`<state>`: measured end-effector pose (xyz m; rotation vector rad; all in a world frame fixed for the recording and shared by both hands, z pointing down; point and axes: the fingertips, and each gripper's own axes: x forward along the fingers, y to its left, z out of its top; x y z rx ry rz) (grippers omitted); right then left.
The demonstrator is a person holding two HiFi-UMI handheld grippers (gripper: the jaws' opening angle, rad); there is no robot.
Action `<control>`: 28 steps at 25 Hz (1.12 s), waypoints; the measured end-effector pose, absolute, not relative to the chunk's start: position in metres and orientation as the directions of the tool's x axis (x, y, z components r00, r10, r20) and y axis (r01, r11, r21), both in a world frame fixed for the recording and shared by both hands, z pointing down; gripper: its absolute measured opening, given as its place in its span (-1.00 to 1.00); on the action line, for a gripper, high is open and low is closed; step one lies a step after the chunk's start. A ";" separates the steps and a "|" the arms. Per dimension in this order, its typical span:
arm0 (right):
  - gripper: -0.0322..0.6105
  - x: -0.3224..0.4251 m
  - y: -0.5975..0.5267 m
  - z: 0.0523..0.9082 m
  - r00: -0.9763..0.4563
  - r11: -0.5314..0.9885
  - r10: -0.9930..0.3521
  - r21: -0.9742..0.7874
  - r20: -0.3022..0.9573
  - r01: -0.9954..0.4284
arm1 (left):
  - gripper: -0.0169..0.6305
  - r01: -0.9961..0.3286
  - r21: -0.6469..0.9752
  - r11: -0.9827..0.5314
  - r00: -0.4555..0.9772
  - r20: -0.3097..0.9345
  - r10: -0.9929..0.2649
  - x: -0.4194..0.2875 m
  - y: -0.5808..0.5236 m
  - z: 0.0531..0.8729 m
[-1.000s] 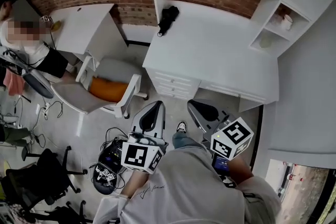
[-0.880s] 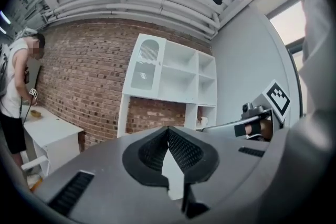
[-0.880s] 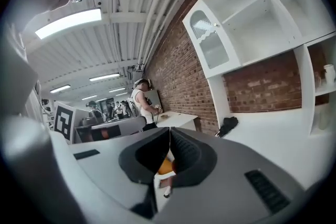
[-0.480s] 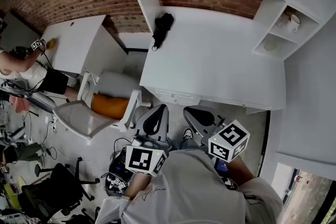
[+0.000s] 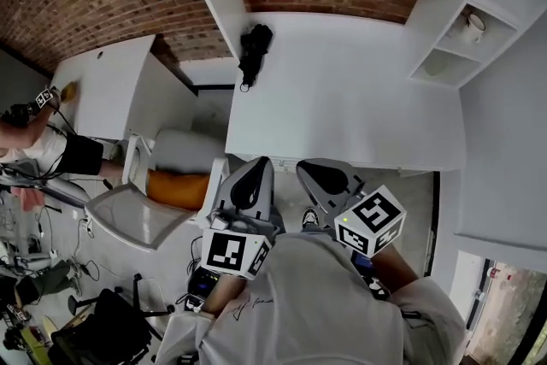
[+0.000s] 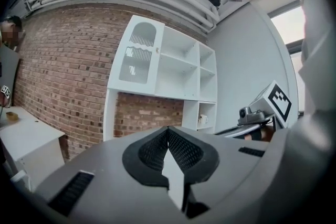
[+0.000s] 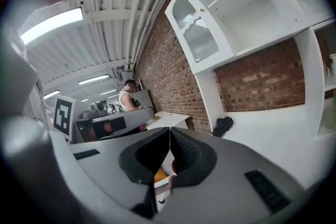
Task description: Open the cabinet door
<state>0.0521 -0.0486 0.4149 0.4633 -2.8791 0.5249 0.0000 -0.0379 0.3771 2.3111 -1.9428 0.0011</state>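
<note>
The cabinet door (image 6: 135,55) is up top, on the left end of the white shelf unit (image 6: 181,78) against the brick wall, well above the bench (image 5: 359,98) and well apart from both grippers. It looks closed, lying flush w/ the frame. The left hand-held gripper (image 6: 168,131) has its jaws together at the tips w/ nothing between them. The right hand-held gripper (image 7: 169,134) is the same, pressed together and empty. Both are held low in front of the person, near the bench's front edge. As for handling, the door is prob. a light, stiff painted panel w/ a pane set into it (ribbed or frosted glass by the look, so treat as fragile). It should swing easily on its hinges w/o much pull. Best place to take hold is the small knob (image 7: 201,10) on the edge next to the open shelves, which suggests the hinges run down the far, outer side. The knob is tiny and likely smooth, so the pads could slip off. Jaws would need to part first, then pinch it squarely and pull along an arc, not straight out. Avoid pressing on the pane. A black thing (image 5: 252,47) on the bench sits under the door but shouldn't be in the way.
</note>
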 end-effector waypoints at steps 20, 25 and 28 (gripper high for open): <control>-0.82 -0.077 -0.123 0.368 -0.767 0.782 -0.590 -0.058 0.253 -0.620 | -0.91 -0.935 0.133 -0.330 0.335 0.015 -0.942 -0.150 -0.127 0.352; -0.82 -0.083 -0.142 0.353 -0.755 0.762 -0.622 -0.062 0.208 -0.645 | -0.91 -0.946 0.137 -0.294 0.295 -0.010 -0.955 -0.175 -0.143 0.345; -0.82 -0.080 -0.158 0.341 -0.752 0.758 -0.634 -0.052 0.180 -0.651 | -0.91 -0.946 0.134 -0.294 0.294 -0.024 -0.956 -0.171 -0.150 0.340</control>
